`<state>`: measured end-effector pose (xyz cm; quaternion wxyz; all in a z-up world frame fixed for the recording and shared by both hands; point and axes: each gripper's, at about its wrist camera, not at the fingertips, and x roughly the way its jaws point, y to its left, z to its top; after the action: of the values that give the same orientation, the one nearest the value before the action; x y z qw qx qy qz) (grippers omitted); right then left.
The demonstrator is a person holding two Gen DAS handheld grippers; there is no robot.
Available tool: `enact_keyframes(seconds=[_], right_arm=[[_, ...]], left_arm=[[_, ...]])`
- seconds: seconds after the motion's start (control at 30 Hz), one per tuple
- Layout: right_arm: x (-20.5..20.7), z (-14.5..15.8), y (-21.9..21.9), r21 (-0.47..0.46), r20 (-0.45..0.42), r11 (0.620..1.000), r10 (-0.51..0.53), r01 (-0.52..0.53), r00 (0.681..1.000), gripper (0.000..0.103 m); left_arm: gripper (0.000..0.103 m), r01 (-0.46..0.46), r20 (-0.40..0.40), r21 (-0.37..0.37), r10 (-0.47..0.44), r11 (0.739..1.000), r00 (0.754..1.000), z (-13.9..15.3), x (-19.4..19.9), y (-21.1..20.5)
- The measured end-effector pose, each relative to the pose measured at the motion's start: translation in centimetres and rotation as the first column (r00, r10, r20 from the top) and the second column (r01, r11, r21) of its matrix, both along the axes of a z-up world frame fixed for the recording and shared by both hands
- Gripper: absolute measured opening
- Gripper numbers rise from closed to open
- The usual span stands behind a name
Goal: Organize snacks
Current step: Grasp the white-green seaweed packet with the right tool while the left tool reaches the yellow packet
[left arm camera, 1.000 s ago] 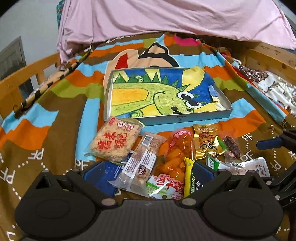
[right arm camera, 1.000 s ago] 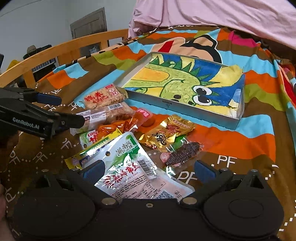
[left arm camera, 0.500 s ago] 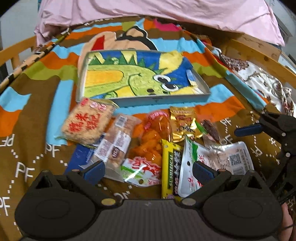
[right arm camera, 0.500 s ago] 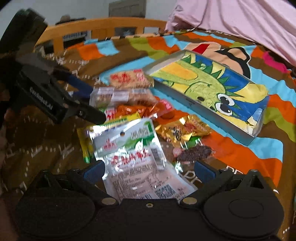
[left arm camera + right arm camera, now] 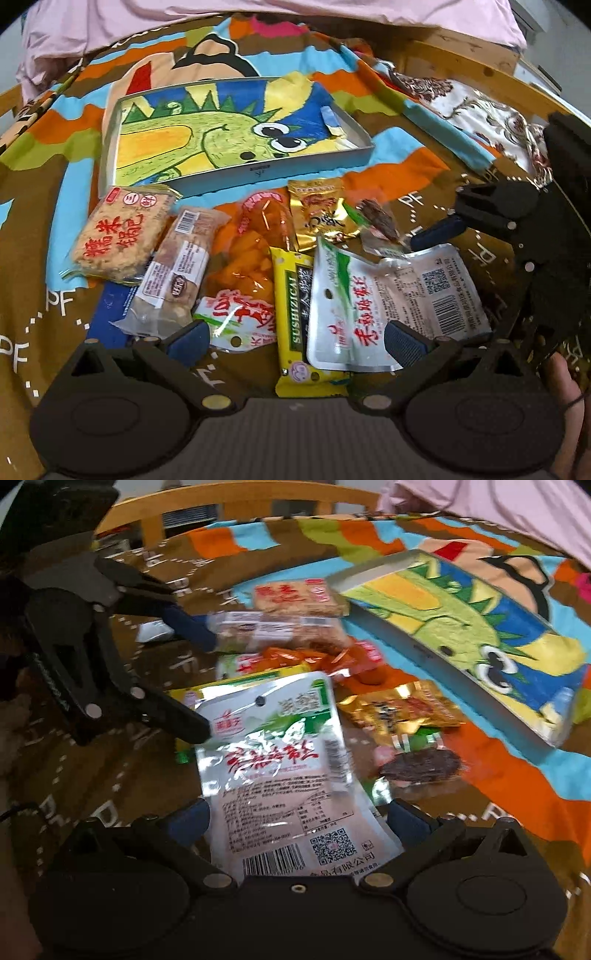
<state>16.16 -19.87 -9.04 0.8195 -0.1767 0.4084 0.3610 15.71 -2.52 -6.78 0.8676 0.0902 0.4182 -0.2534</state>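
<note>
A pile of snack packs lies on the colourful blanket in front of a shallow dinosaur-print tray [image 5: 364,153]. It includes a rice cracker pack [image 5: 120,236], a clear biscuit pack [image 5: 175,275], an orange snack bag [image 5: 255,254], a gold pack [image 5: 319,218], a yellow bar [image 5: 295,314] and a silver-green pouch [image 5: 373,295]. My left gripper [image 5: 295,338] is open over the near edge of the pile. My right gripper [image 5: 297,821] is open, its fingers straddling the silver-green pouch [image 5: 280,768]. It also shows at the right of the left wrist view [image 5: 439,230].
A dark jerky pack [image 5: 421,766] lies right of the pouch. A wooden bed rail [image 5: 236,507] runs behind the blanket, and a pink quilt [image 5: 258,14] is bunched beyond the tray. The left gripper [image 5: 192,681] reaches in from the left in the right wrist view.
Both grippers have pulled back and swung, so the pile now sits closer and more centred. The right gripper has come in over the silver-green pouch. No snack has moved.
</note>
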Motion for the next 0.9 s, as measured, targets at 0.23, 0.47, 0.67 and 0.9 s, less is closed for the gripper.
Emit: enact_keyframes(seconds=[0.23,0.47,0.67,0.9], right_arm=[[-1.4,-0.4,1.5,-0.058,0.021,0.997,0.061,-0.059,0.998,0.102],[-1.2,-1.2,3.1,-0.066,0.026,0.997,-0.030,0.032,0.999,0.102],[-1.9,-0.8,3.0,-0.096,0.062,0.990,-0.096,0.101,0.993,0.100],[-3.4,0.0,0.4,-0.151,0.032,0.962,-0.227,0.229,0.973,0.099]], left_arm=[[0.103,0.008,-0.052,-0.023,-0.009,1.000,0.999,-0.4,0.3,0.2],[0.103,-0.017,-0.087,-0.062,0.012,0.998,0.996,-0.4,0.6,0.6],[0.103,-0.024,-0.073,-0.071,0.019,0.997,0.997,-0.1,0.4,0.8],[0.103,-0.001,-0.046,-0.066,-0.002,0.998,0.999,0.4,-0.2,0.5]])
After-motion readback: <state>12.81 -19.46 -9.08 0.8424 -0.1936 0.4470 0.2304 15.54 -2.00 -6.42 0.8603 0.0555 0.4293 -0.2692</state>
